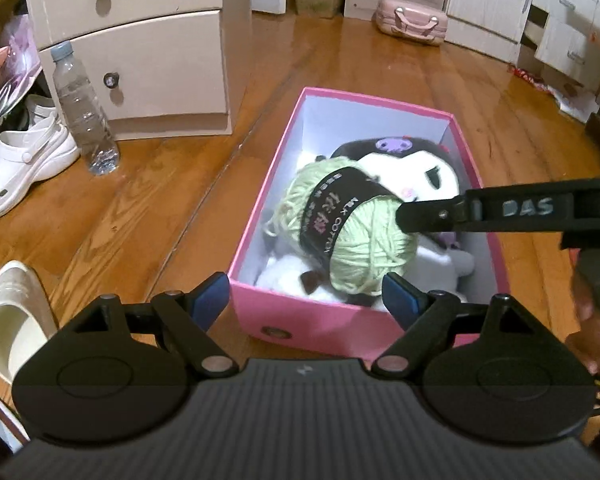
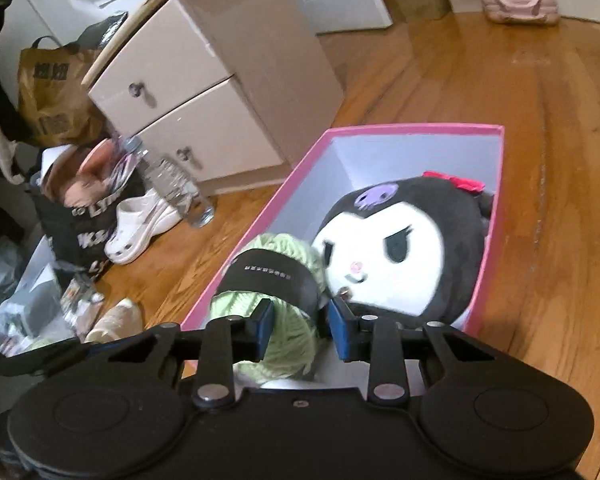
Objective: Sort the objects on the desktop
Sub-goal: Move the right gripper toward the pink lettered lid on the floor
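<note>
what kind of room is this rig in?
Probably a bedroom or living room floor at home, not a lab: wood floor, a small drawer cabinet, white clogs and a pink box holding a plush toy.

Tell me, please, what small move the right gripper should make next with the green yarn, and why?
Probably open the jaws and let go. The right gripper is shut on the green yarn ball, which already sits inside the pink box, resting against the plush toy. The left gripper hangs open and empty at the box's near end.
</note>
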`<state>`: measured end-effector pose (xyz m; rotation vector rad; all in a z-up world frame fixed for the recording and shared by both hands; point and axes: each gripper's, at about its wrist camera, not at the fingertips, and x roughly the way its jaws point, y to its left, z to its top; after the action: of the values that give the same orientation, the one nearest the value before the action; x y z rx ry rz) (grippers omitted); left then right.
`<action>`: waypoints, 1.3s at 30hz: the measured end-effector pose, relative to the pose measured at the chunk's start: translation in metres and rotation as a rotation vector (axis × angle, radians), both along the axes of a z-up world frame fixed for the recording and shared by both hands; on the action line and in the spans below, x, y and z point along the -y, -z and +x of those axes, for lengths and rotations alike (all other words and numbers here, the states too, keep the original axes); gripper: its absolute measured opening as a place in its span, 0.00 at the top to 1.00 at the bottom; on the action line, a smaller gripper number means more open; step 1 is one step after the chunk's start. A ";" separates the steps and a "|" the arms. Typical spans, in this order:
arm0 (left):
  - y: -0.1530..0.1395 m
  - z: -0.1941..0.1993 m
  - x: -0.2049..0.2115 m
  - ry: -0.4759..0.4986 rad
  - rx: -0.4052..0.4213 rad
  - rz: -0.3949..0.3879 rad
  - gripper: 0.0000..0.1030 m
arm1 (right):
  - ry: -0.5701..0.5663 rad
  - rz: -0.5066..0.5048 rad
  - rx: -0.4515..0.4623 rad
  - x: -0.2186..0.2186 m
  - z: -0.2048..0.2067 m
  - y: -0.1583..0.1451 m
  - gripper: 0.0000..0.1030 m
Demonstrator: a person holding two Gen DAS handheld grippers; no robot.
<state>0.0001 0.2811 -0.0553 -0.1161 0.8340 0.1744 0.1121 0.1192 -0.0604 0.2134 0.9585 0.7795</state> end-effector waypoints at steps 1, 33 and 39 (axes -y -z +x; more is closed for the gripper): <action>0.001 -0.001 -0.001 -0.008 -0.003 0.000 0.19 | -0.018 0.015 -0.001 0.000 -0.001 -0.001 0.65; -0.001 -0.001 -0.004 -0.077 0.009 -0.043 0.17 | 0.034 -0.135 -0.007 -0.025 0.034 0.014 0.39; 0.003 0.001 0.004 -0.074 0.007 -0.059 0.17 | 0.031 0.033 -0.086 0.014 0.026 0.007 0.37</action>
<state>0.0008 0.2768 -0.0583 -0.2028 0.8284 0.2184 0.1380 0.1055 -0.0670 0.2918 1.0213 0.7631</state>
